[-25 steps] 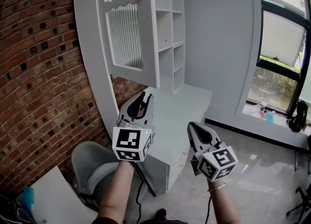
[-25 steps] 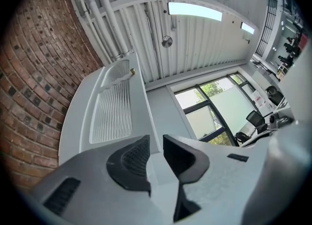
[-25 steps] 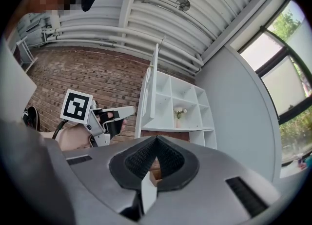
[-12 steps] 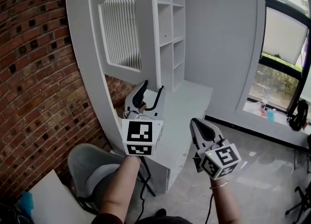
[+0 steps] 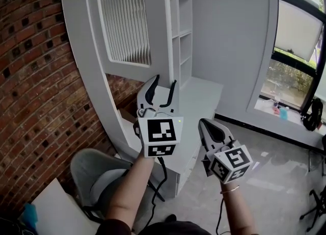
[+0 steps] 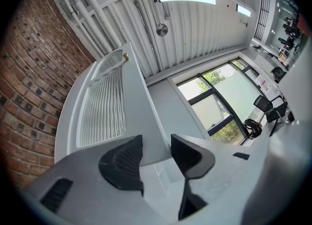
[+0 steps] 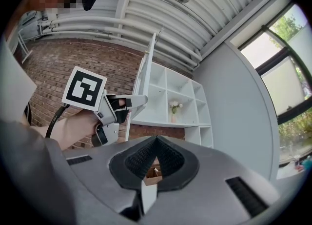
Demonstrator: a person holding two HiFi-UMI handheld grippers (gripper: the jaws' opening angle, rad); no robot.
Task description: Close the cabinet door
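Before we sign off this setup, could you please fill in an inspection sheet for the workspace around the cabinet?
Surface: white desk top, bare where visible.
Job's things: cabinet door stands open, swung out from the shelves.
Clutter: flower vase in one shelf compartment.
Grippers: left claw open, has just been opening, near the door's lower edge, nothing gripped; right claw shut, empty.
Cables: black cable hangs from the left gripper.
Surroundings: brick wall, grey chair, window.
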